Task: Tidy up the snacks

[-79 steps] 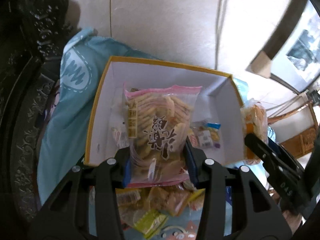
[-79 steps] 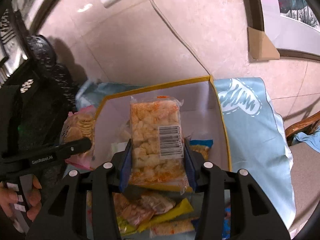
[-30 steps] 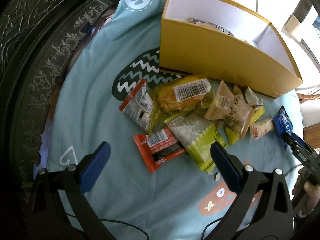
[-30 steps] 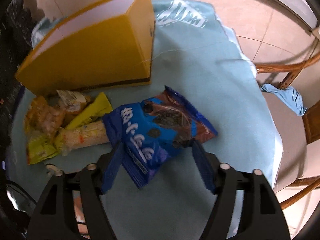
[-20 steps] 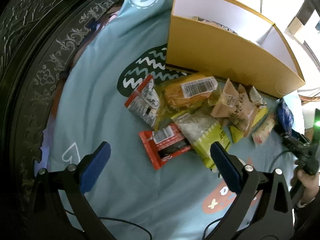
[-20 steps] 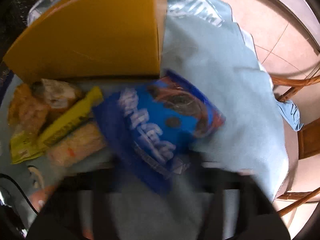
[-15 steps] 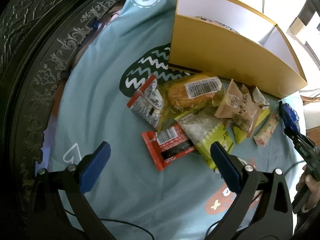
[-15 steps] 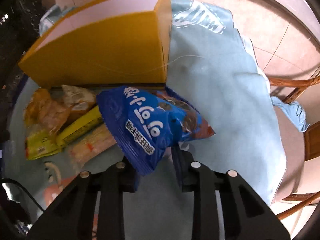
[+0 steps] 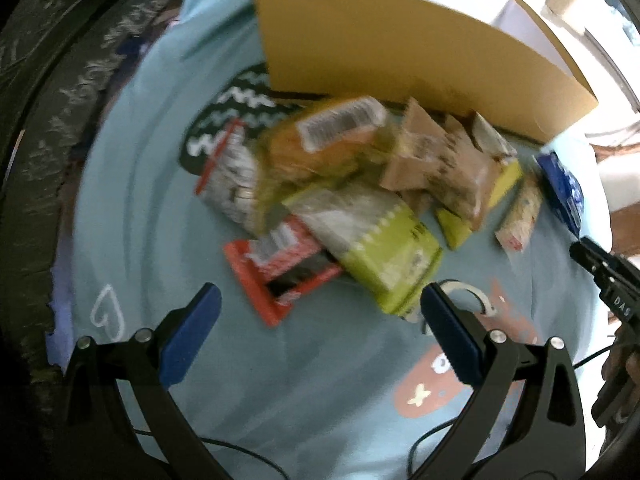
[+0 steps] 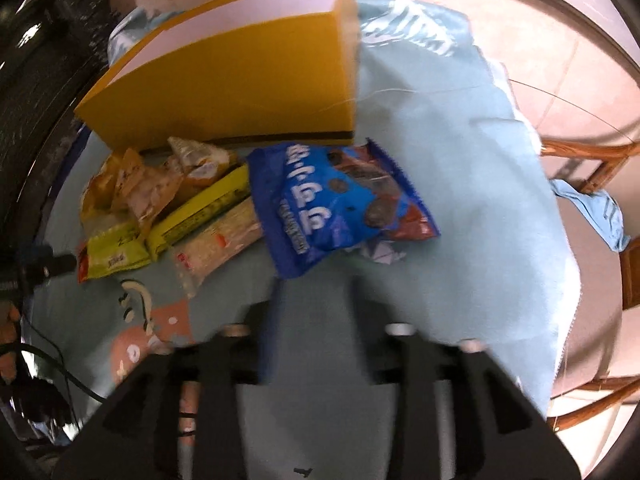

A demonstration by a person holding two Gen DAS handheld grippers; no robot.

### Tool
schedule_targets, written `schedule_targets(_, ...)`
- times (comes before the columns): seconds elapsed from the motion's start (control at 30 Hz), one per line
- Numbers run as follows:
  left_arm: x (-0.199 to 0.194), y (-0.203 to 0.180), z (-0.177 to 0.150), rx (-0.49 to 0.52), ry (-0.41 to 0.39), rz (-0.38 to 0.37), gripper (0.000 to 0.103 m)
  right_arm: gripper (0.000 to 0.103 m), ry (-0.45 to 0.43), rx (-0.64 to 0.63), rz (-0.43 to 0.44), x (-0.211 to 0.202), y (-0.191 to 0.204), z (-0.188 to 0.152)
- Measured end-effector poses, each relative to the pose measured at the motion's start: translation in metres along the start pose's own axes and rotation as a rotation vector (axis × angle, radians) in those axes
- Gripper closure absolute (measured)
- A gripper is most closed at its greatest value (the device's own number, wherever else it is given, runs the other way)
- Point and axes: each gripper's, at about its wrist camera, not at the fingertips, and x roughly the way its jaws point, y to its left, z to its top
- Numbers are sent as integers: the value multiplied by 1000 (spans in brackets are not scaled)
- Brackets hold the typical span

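A pile of snack packets lies on the light blue cloth (image 9: 152, 240) in front of the yellow box (image 9: 400, 40). In the left wrist view my left gripper (image 9: 320, 300) stands wide open just above the cloth. A red packet (image 9: 280, 276) and a green packet (image 9: 380, 248) lie right ahead of its tips, nothing between them. In the blurred right wrist view, my right gripper (image 10: 316, 300) has its jaws opening. The blue cookie bag (image 10: 332, 208) rests on the cloth just beyond its fingertips, by the yellow box (image 10: 240, 92); the pads are off it.
An orange barcoded packet (image 9: 328, 140), brown packets (image 9: 432, 160) and a red-and-white packet (image 9: 232, 184) fill the pile. Dark carved furniture (image 9: 40, 120) borders the cloth on the left. A wooden chair (image 10: 592, 168) stands past the cloth's right edge. A cable (image 9: 240, 452) trails near me.
Half a second ago my right gripper was shut on the blue cookie bag; now the bag lies on the cloth and the jaws are apart. My left gripper has sunk closer to the pile.
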Motion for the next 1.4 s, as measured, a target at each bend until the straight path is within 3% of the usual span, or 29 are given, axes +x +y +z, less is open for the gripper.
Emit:
schedule_targets(0.07, 7, -12, 0, 21, 5, -8, 2, 44, -23, 11, -4, -4, -3, 1)
schedule_targets(0.3, 36, -39, 10, 70, 43, -6, 2, 44, -13, 33, 5, -7, -8, 1)
schedule_targets(0.43, 46, -51, 23, 102, 22, 60, 2, 44, -2, 51, 8, -7, -12, -2)
schedule_targets(0.5, 48, -52, 30, 98, 12, 80, 9, 44, -3, 49, 5, -8, -13, -1)
schedule_targets(0.6, 45, -50, 39, 111, -28, 138, 42, 44, -1, 48, 4, -8, -13, 1)
schedule_targets(0.63, 41, -44, 42, 93, -32, 118, 56, 44, -3, 47, 5, -8, -12, 2)
schedule_targets(0.67, 38, -37, 45, 69, -23, 83, 63, 44, -6, 43, 6, -8, -11, 3)
schedule_targets(0.73, 35, -25, 44, 43, -11, 25, 68, 44, -7, 34, 9, -8, -8, 6)
schedule_targets(0.97, 16, -8, 18, 14, -3, -56, 75, 44, -15, -9, 23, -8, 6, 18)
schedule_targets(1.2, -19, 8, 8, -12, -71, -40, 77, 44, -11, -24, 30, -6, 11, 22)
schedule_targets(1.27, -26, 15, 6, -5, -88, -22, 48, 44, -10, -22, 30, -6, 11, 21)
schedule_targets(1.33, -28, 24, 2, 16, -111, 14, 39, 44, -11, -16, 33, -7, 10, 21)
schedule_targets(1.4, -23, 28, 0, 28, -103, 13, 39, 44, -12, -10, 32, -7, 10, 20)
